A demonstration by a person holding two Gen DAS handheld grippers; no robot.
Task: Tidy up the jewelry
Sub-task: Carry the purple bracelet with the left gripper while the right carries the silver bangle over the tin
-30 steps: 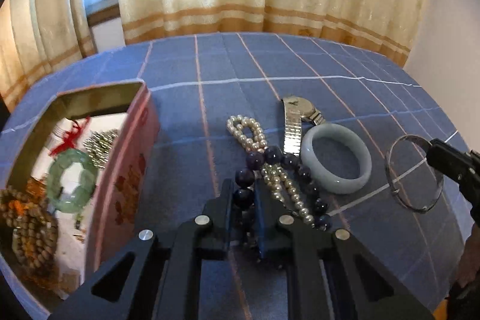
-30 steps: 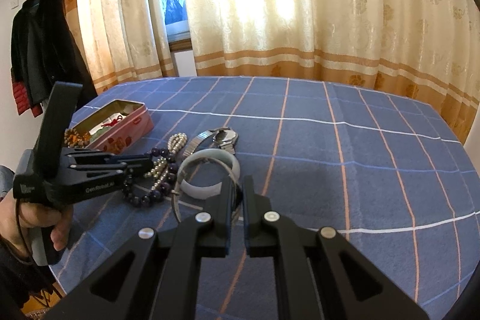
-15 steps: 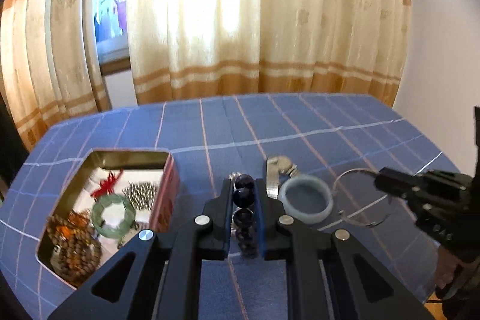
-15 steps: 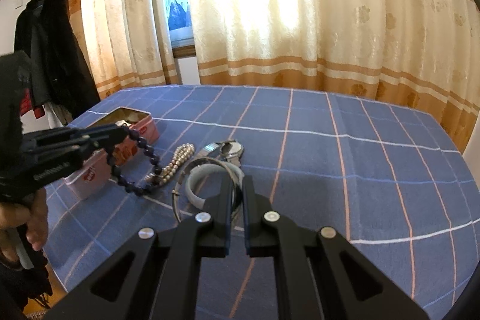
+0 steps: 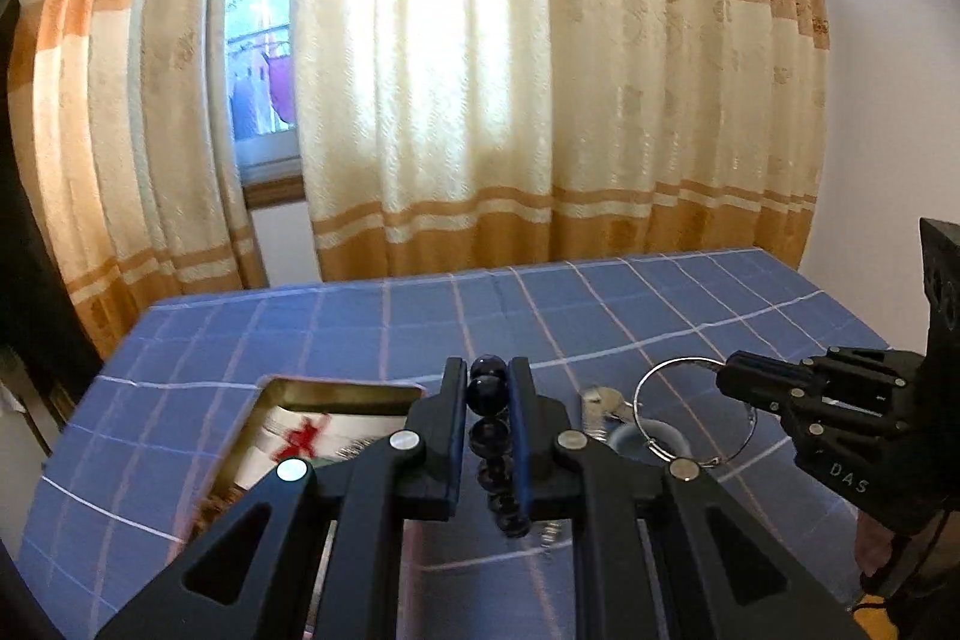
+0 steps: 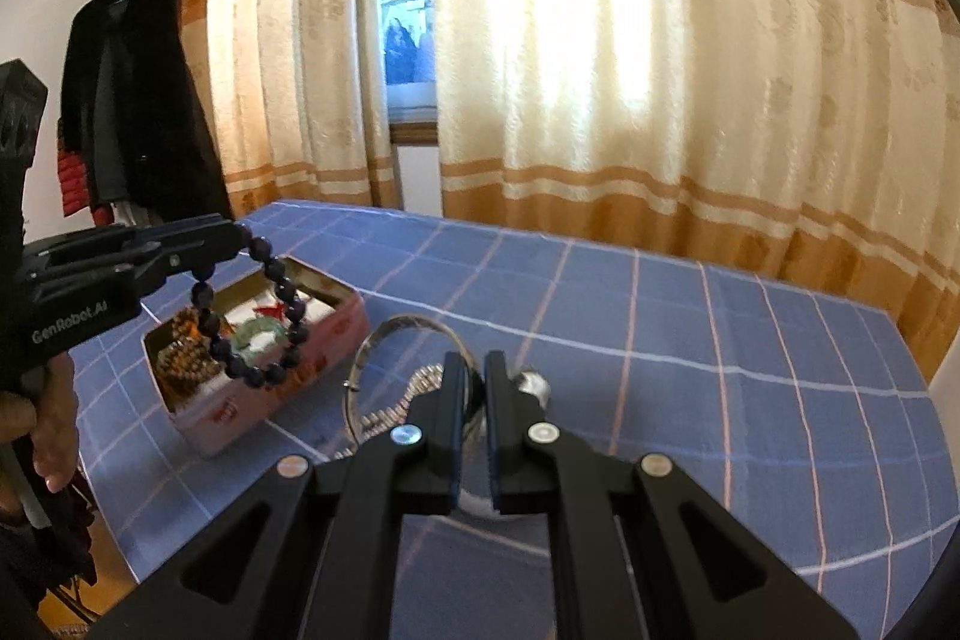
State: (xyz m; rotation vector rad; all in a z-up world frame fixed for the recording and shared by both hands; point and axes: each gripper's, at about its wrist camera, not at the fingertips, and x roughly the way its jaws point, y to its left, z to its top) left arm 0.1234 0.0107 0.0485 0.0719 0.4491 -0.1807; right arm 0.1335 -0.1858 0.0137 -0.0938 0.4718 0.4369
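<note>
My left tongs [image 5: 487, 394] are clamped on the dark bead bracelet [image 6: 252, 316], hanging above the open tin [image 6: 336, 334] near the tabletop's left edge to drop in, while my right tongs [image 6: 474, 382] pinch the thin silver bangle [image 5: 690, 412], lifted clear.

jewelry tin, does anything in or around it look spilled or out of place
Nothing looks spilled or damaged. The open jewelry tin sits upright on the blue cloth with pieces inside. The dark bead bracelet hangs from the left gripper above it; the right gripper holds a thin metal bangle.
</note>
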